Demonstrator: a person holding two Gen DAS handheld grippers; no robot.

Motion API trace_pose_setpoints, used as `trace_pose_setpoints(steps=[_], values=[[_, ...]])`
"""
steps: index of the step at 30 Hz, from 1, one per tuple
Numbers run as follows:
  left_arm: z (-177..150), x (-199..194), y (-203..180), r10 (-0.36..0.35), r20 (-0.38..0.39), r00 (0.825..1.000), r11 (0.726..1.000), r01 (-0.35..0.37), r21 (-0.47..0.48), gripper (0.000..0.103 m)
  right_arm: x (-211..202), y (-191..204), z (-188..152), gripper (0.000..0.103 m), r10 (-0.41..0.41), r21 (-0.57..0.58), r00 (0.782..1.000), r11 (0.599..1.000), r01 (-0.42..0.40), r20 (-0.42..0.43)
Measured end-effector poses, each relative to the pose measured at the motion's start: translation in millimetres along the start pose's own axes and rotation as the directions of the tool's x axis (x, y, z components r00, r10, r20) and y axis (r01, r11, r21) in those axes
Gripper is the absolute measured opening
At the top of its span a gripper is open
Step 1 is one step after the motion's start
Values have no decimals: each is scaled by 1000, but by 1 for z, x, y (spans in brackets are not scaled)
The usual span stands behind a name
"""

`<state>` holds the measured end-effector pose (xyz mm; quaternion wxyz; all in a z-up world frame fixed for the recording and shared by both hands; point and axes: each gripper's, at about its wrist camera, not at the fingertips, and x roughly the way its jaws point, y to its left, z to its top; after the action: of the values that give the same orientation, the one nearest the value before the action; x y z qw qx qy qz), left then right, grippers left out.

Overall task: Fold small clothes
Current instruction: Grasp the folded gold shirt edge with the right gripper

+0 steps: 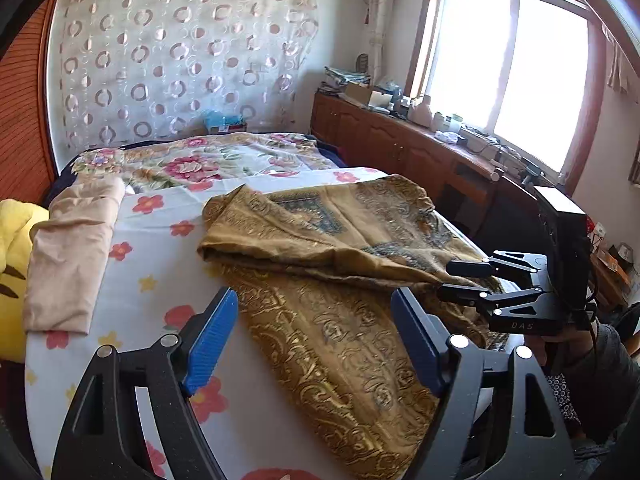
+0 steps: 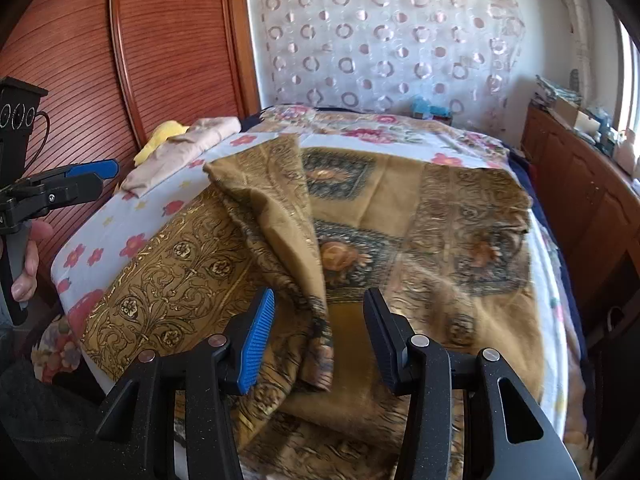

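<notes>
A gold-brown patterned cloth (image 1: 320,280) lies partly folded on the floral bed sheet (image 1: 160,264); a folded flap lies across its middle (image 2: 272,208). My left gripper (image 1: 316,328) is open above the cloth's near part, touching nothing. My right gripper (image 2: 320,332) is open, its jaws on either side of the flap's raised near end, apart from it. In the left wrist view the right gripper (image 1: 466,280) shows at the cloth's right edge. In the right wrist view the left gripper (image 2: 104,178) shows at far left, off the bed's edge.
A folded beige garment (image 1: 76,252) lies at the bed's left side next to a yellow plush toy (image 1: 12,264). A flowered quilt (image 1: 208,156) covers the far bed. A wooden cabinet (image 1: 400,144) with clutter runs under the window on the right. A wooden wardrobe (image 2: 120,60) stands at left.
</notes>
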<state>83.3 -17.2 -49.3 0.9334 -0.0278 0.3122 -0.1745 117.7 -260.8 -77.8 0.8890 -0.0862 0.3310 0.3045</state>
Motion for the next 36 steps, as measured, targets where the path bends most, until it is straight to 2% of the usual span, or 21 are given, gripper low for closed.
trace_pose_setpoints(steps=[6,11,15,17,20,26,30,36], values=[[-10,3,12,27,-14,1000,1000,-27,-12,80,26,9,8,48,20,-31,999,999,-21,-47],[-15,1,17,31,-18,999,999,-31,-23,80,40,16,14,48,2,-63,998,998,-7,-66],[-18,3,20,35,-24,999,999,-36,-28,80,44,22,16,31,-7,-90,998,996,1,-70],[-20,4,20,36,-26,999,999,-37,-33,80,46,25,14,13,-17,-103,997,995,10,-71],[-20,4,21,38,-27,999,999,-39,-34,80,40,28,13,5,-29,-121,998,992,23,-48],[-21,6,20,39,-23,999,998,-40,-40,80,13,28,21,4,-24,-108,998,994,31,62],[-22,5,16,34,-13,999,999,-35,-37,80,-11,21,26,4,-49,-98,991,993,61,126],[-22,9,8,21,-14,1000,999,-21,-28,80,-32,-5,17,4,-137,-57,980,988,146,146]])
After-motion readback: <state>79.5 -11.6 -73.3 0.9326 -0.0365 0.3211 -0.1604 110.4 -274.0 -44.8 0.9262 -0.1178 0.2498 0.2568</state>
